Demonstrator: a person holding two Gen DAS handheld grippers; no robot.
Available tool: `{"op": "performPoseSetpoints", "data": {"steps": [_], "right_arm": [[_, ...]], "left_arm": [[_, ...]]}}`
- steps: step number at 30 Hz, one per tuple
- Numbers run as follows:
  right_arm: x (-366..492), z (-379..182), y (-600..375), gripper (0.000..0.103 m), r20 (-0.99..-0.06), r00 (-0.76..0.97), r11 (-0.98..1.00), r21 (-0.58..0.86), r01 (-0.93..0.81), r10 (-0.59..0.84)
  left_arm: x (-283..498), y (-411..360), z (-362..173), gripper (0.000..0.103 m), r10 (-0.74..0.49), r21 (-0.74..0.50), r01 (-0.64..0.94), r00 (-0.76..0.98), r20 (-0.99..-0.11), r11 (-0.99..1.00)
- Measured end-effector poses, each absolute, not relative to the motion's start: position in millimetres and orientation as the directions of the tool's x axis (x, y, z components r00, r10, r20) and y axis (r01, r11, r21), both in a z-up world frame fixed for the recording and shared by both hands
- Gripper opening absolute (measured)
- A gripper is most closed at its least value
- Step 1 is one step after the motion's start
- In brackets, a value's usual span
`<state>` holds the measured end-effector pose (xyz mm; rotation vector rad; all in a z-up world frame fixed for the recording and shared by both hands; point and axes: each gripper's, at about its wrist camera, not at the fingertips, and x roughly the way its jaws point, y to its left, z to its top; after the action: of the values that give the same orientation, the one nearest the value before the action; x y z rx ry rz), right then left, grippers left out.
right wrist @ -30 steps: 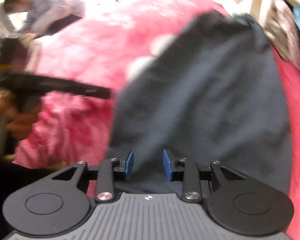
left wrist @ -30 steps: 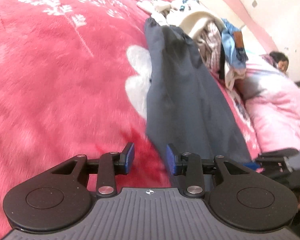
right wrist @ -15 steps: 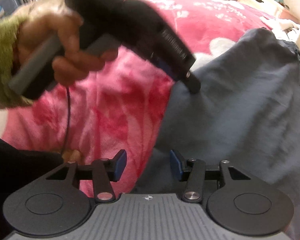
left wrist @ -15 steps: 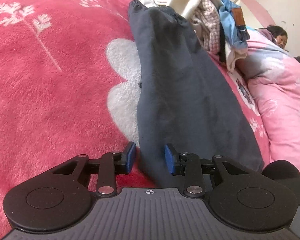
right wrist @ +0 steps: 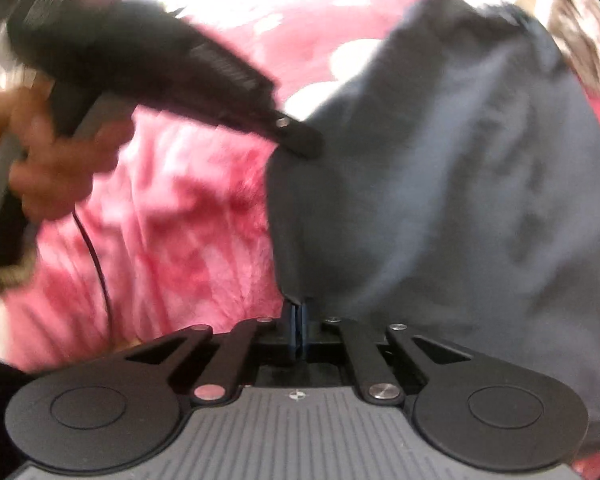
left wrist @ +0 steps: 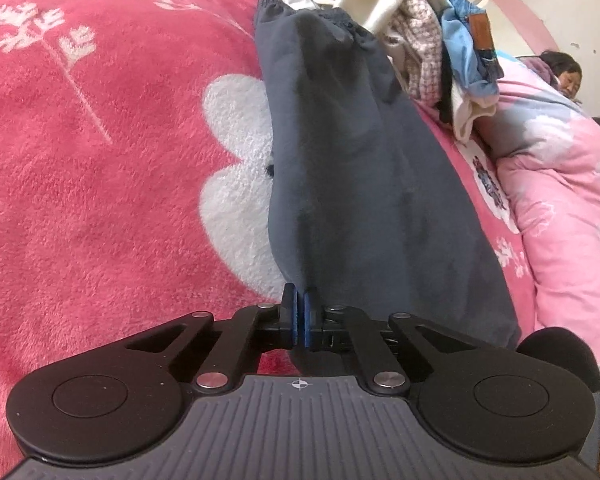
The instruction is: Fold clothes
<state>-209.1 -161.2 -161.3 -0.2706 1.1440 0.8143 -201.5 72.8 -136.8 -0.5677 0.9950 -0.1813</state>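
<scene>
Trousers [left wrist: 364, 184], dark grey, lie lengthwise on red fleece blanket [left wrist: 100, 200] over the bed. Left gripper [left wrist: 300, 320] and right gripper [right wrist: 299, 328] both have fingers clamped on the near hem, likely to carry it toward the waistband [left wrist: 308, 20].

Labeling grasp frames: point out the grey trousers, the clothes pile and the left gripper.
grey trousers [left wrist: 364, 184]: left wrist view, mid-leg fabric.
clothes pile [left wrist: 420, 36]: left wrist view, checked garment in the heap.
left gripper [left wrist: 300, 320]: left wrist view, between the shut blue fingers.
</scene>
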Motion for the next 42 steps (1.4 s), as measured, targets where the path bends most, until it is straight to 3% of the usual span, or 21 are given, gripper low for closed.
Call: {"op": "performPoseSetpoints", "data": {"steps": [8, 13, 15, 22, 27, 31, 35, 42], "right_arm": [[-182.4, -162.7, -221.9, 0.003, -0.798, 0.154, 0.779, 0.493, -0.388, 0.582], [-172.3, -171.8, -241.0, 0.003, -0.773, 0.160, 0.780, 0.562, -0.276, 0.614], [-169.5, -176.7, -247.1, 0.003, -0.766, 0.158, 0.777, 0.583, -0.239, 0.623], [-160.1, -186.2, -262.5, 0.003, -0.746, 0.143, 0.760, 0.632, -0.152, 0.650], [-158.0, -190.2, -264.2, 0.004, -0.738, 0.129, 0.750, 0.651, -0.122, 0.662], [-156.9, -191.1, -266.7, 0.004, -0.733, 0.132, 0.744, 0.661, -0.095, 0.668], [-157.8, -190.3, -266.2, 0.004, -0.733, 0.135, 0.745, 0.660, -0.100, 0.667], [-159.1, -190.5, -263.4, 0.004, -0.740, 0.136, 0.752, 0.646, -0.132, 0.659]], "left_arm": [[-186.5, 57.3, -117.4, 0.001, -0.434, -0.569, -0.099, 0.544, -0.718, 0.817], [-179.1, 44.5, -112.3, 0.007, -0.459, -0.586, -0.045, 0.576, -0.677, 0.809], [-179.9, 42.3, -110.3, 0.018, -0.470, -0.596, -0.019, 0.594, -0.653, 0.803], [-194.8, 53.1, -105.1, 0.020, -0.456, -0.590, 0.019, 0.656, -0.602, 0.807], [-207.6, 37.7, -108.4, 0.020, -0.400, -0.447, 0.099, 0.644, -0.652, 0.889], [-218.4, 6.0, -107.9, 0.020, -0.284, -0.182, 0.219, 0.692, -0.664, 0.959], [-219.6, 1.5, -115.1, 0.020, -0.271, -0.120, 0.260, 0.685, -0.676, 0.958], [-211.9, -6.8, -132.0, 0.020, -0.145, 0.079, 0.292, 0.669, -0.729, 0.953]]}}
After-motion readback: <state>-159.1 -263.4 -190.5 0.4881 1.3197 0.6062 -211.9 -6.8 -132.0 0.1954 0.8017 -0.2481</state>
